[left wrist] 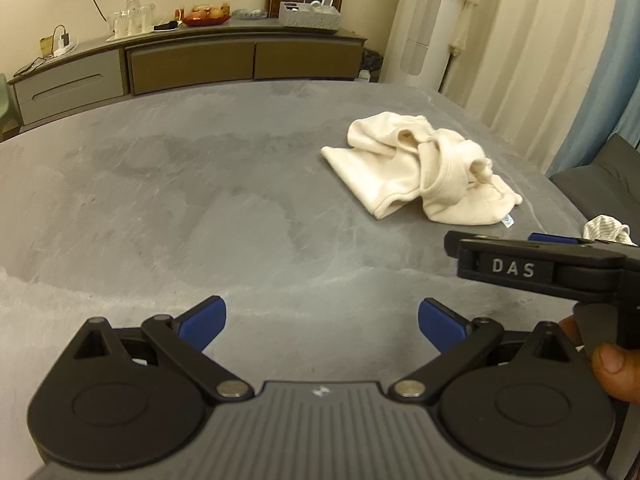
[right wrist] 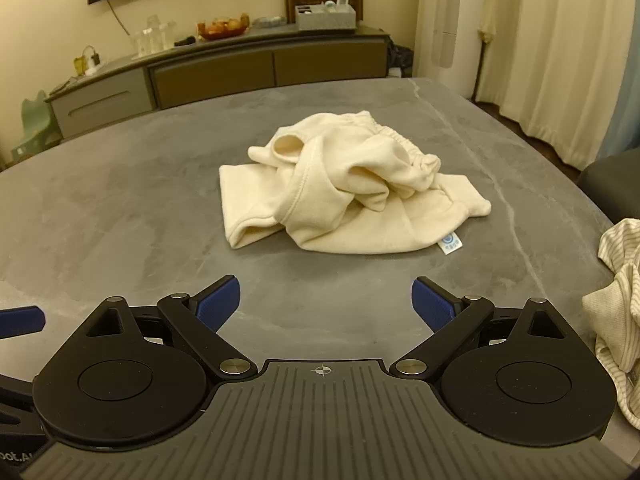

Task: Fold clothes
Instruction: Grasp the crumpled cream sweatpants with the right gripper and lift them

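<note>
Cream knit cloth, a small crumpled garment, lies bunched on the grey counter, ahead of the right tongs and well apart from them. In the left view it sits off to the right, beyond the left tongs. Both tongs stand released, blue pads spread wide, holding nothing. I judge the garment light, soft and limp: it will sag and drag when lifted, so a pinch at a stitched hem or the gathered elastic edge toward the back right should hold best. Its flat part spreads left and right across the right view, so the long axis seems to run crosswise, with a small blue label at the near right corner. A striped garment lies at the counter's right edge.
</note>
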{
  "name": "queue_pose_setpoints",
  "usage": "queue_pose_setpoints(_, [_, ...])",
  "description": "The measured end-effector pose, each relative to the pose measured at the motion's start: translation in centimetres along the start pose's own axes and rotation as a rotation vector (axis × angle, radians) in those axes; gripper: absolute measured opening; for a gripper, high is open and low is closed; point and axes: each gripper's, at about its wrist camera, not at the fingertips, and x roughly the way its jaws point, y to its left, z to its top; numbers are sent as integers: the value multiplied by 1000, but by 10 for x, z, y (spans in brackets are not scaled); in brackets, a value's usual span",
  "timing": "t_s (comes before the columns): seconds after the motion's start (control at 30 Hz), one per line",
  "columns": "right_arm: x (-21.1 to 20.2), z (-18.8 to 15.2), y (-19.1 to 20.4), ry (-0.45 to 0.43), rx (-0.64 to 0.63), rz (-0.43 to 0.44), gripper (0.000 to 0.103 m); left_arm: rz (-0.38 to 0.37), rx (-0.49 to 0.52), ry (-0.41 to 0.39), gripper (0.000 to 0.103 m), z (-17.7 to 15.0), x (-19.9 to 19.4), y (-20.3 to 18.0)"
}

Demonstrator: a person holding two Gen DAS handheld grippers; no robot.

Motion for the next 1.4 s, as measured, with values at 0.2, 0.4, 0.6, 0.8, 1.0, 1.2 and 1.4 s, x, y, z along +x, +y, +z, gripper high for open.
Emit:
queue_pose_setpoints(0.2, [-2,2,0,19,22,20,96,9,24,-6,103,-6,-3,0])
queue_pose_setpoints(0.4, [9,0,-6,23,22,8,96,29,24,29,103,0,3,-3])
queue_pose_setpoints(0.6, [11,2,-4,26,20,-2,96,32,24,27,103,0,2,-2])
queue_pose_setpoints(0.8, [10,1,0,24,4,-2,96,31,15,25,103,1,2,-1])
queue_pose_setpoints(1.0, [17,8,-5,20,17,-11,96,33,12,26,103,1,0,1])
queue_pose_setpoints(1.2, [36,28,-1,-41,20,9,97,38,-2,35,103,0,1,6])
queue_pose_setpoints(1.4, [93,42,-2,-21,38,3,70,49,2,45,103,-1,4,7])
